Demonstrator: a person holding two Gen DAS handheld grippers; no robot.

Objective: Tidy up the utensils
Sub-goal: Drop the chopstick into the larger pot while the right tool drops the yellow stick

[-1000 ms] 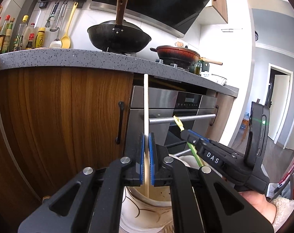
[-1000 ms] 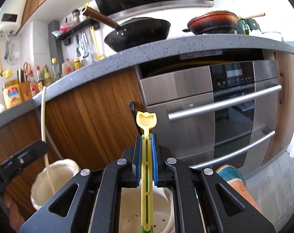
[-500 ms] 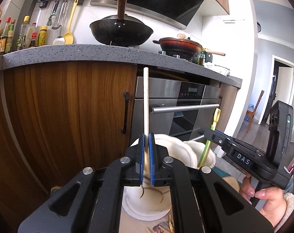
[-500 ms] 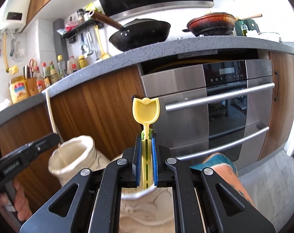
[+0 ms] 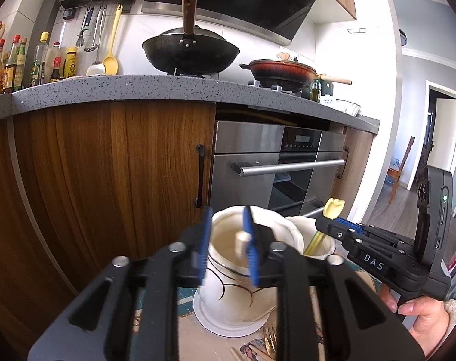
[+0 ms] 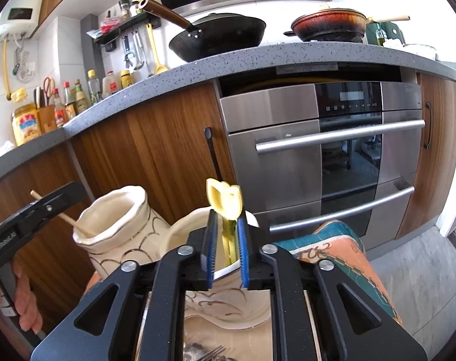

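My left gripper is open above the left cream holder. A pale chopstick stands loose in that holder, between the jaws. In the right wrist view the chopstick leans out of the same holder. My right gripper is open over the right cream holder. A yellow tulip-topped utensil stands in it, between the jaws. The right gripper also shows in the left wrist view beside that utensil.
Both holders stand on a patterned mat. A fork and other utensils lie near the mat's front. Behind are wooden cabinets, a steel oven and a grey counter with two pans.
Both grippers went from shut to open. The chopstick dropped into the left holder and the yellow utensil sank into the right one. Both grippers lowered toward the holders.
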